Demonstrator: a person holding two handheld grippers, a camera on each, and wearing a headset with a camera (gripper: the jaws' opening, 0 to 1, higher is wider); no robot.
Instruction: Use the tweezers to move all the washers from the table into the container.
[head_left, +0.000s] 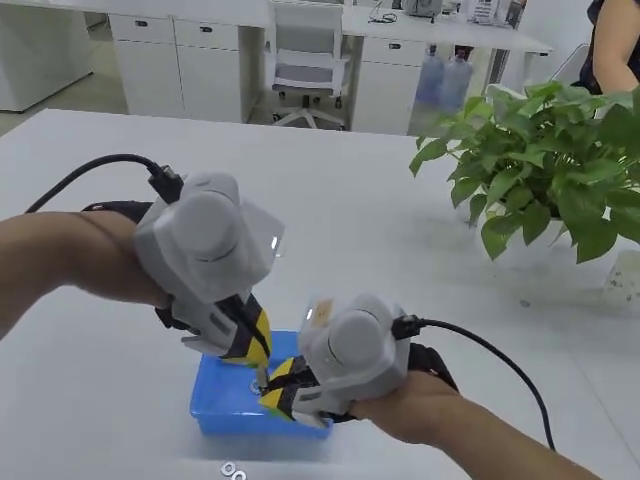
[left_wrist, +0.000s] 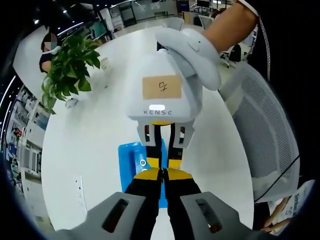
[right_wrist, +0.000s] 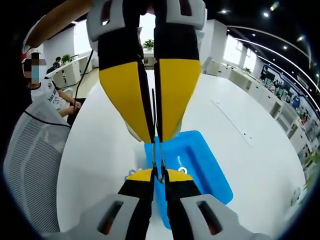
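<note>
Both grippers meet nose to nose above the container (head_left: 215, 408). Each looks clamped on the one pair of tweezers (right_wrist: 156, 145). The left gripper (left_wrist: 162, 172) pinches the upper stretch and the right gripper (right_wrist: 159, 176) pinches lower down, and each has its jaws drawn in to a sliver with only the thin blades between them.

The likely reason is that a slim tool slips in blunt jaws, so one side steadies it while the other sets its hold. Holding it over the container means a released washer would fall inside. I cannot tell where the tweezer tips are.

Count:
- one pair of tweezers
- one container
- one washer (right_wrist: 181, 171) inside, just beyond the right gripper's jaws
- two washers (head_left: 232, 468) on the table (head_left: 400, 230), behind the right gripper on the person's side — the job looks unfinished
</note>
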